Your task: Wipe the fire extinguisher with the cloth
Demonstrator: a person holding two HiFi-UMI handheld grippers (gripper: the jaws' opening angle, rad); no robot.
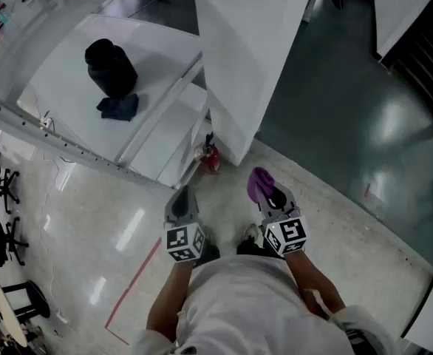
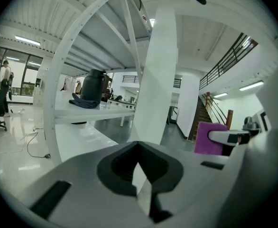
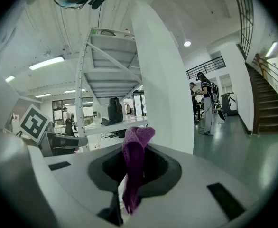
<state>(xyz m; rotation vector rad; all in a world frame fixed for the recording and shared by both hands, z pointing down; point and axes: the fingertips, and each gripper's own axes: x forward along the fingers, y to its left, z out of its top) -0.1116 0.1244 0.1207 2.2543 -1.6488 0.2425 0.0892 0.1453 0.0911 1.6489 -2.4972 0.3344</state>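
Right tool [image 1: 270, 197] pinches the soft, limp purple cloth [image 3: 132, 163]. Left tool [image 1: 181, 198] is closed and empty. Fire extinguisher [image 1: 210, 158] stands on the floor; likely heavy and rigid, best steadied at the neck.

Glossy pale floor [image 1: 91, 228], white pillar [image 1: 246, 58], staircase [image 3: 269, 103], ceiling strip lights [image 3: 46, 63]

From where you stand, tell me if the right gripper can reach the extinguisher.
Probably yes: bare floor lies between the right gripper, holding the cloth, and the extinguisher by the pillar's foot.
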